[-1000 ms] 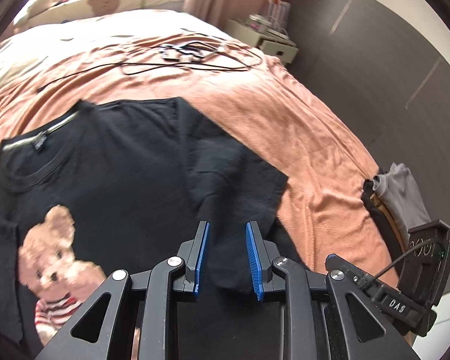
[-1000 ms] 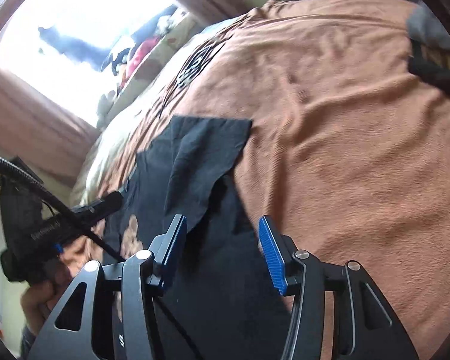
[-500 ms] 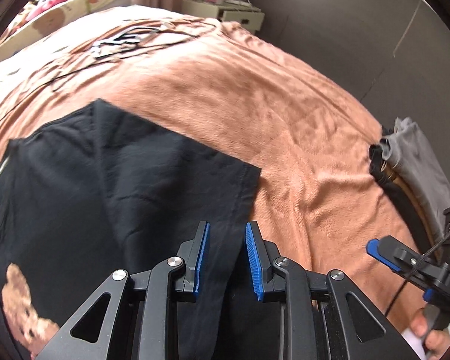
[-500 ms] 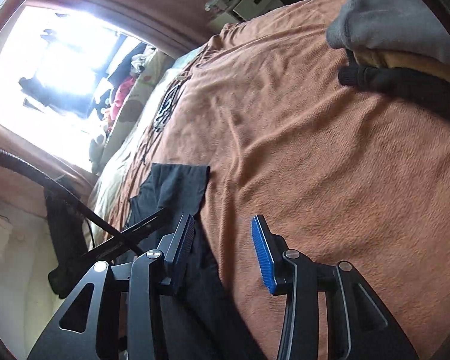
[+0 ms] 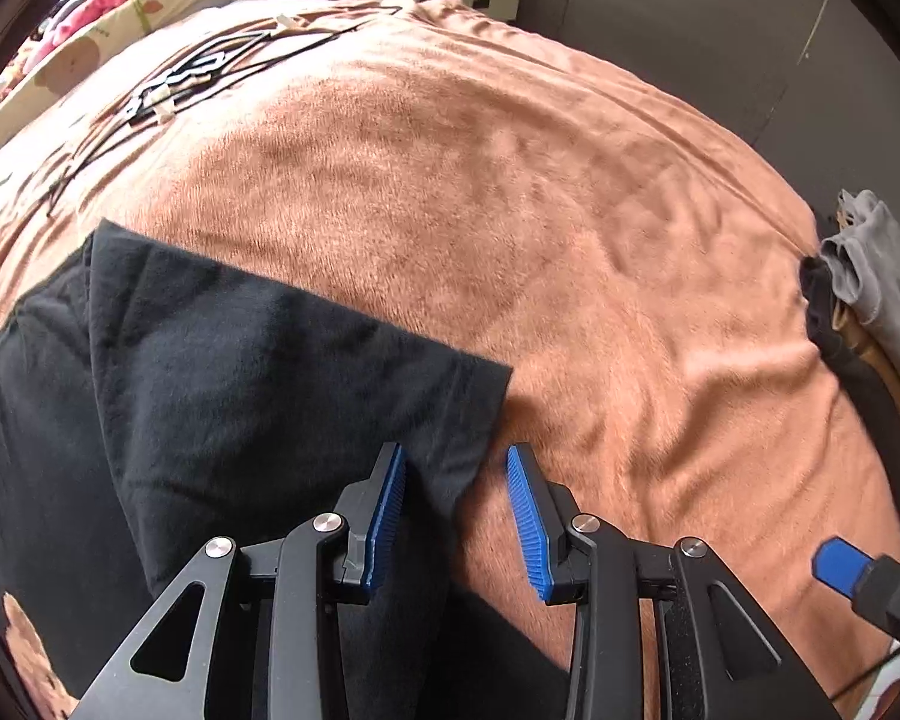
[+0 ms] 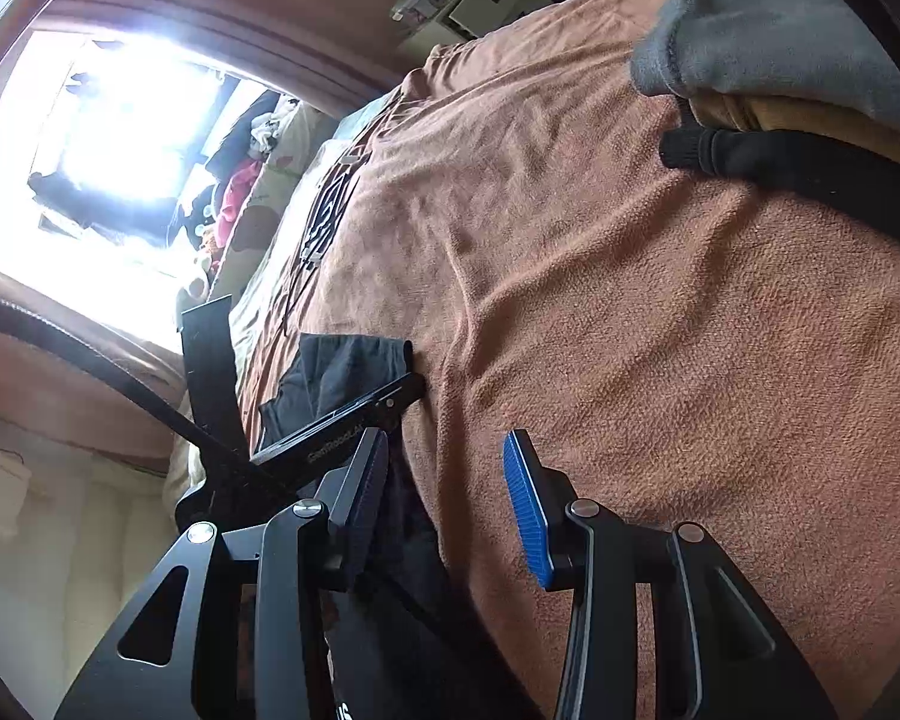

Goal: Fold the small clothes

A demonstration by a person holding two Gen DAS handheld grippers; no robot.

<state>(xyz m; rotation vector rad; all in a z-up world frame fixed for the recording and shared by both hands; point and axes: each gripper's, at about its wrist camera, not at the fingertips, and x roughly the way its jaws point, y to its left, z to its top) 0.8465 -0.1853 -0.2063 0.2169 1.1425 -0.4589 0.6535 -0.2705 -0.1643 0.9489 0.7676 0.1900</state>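
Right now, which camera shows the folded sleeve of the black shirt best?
The left wrist view. There the sleeve fills the left half, its flat top and straight hem plain against the orange blanket. In the right wrist view the sleeve is a small dark patch, partly hidden behind the other gripper's black frame.

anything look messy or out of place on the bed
A tangle of black cables lies loose on the far side of the orange blanket, away from the black t-shirt. Otherwise only the blanket's wrinkles stand out.
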